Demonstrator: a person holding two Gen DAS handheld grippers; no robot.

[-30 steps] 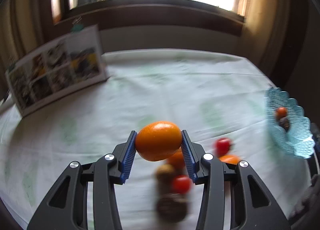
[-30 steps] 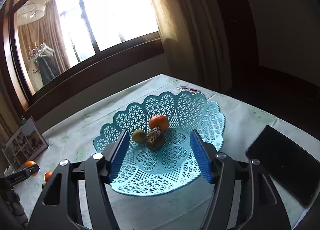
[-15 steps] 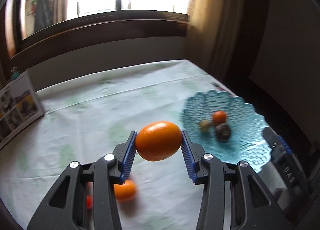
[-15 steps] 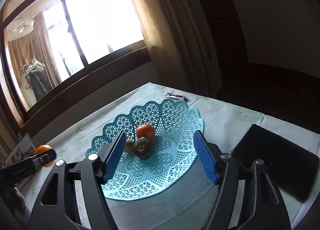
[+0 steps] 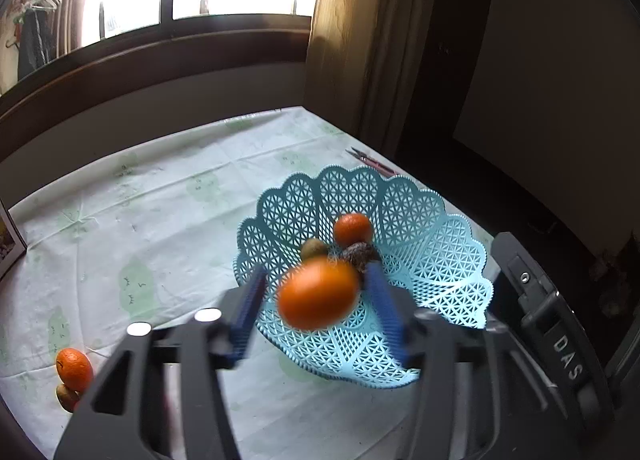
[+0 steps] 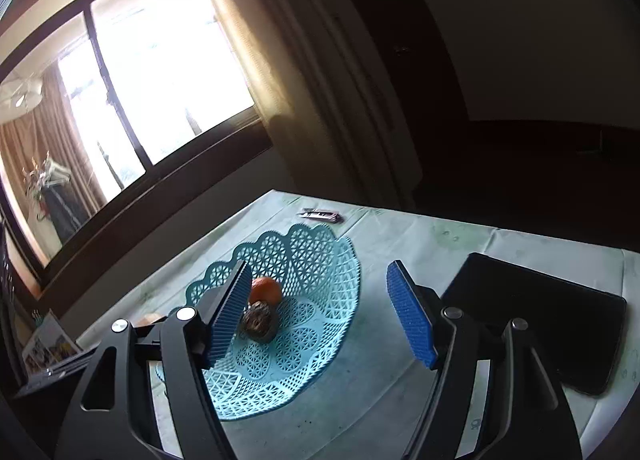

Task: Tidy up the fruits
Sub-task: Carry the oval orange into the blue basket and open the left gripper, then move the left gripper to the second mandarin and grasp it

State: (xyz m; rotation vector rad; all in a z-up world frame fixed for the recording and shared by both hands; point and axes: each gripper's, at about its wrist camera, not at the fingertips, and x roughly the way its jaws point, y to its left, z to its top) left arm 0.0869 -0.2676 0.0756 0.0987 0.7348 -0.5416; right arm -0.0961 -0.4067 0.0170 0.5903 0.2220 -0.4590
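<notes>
A large orange [image 5: 318, 296], blurred, hangs between the blue pads of my left gripper [image 5: 316, 272], just over the near wall of the light-blue lattice basket [image 5: 420, 216]. The jaws are opening, and a gap shows on each side of the orange. In the basket lie a small orange [image 5: 352, 229], a greenish fruit [image 5: 314, 248] and a dark wrinkled fruit [image 5: 360, 254]. My right gripper [image 6: 320, 268] stands open and holds nothing, low over the table in front of the basket [image 6: 304, 248], where the small orange [image 6: 266, 290] and dark fruit [image 6: 259, 324] show.
Another orange [image 5: 74, 368] and a small brownish fruit [image 5: 66, 396] lie on the pale tablecloth at the far left. A black flat slab [image 6: 540, 320] lies right of the basket. A black housing with white letters [image 5: 560, 340] is close by the basket's right side. A thin object [image 6: 320, 215] lies behind it.
My left gripper swung right from the loose fruit to above the basket, and its jaws have parted from the orange. My right gripper opened a little and drifted right.
</notes>
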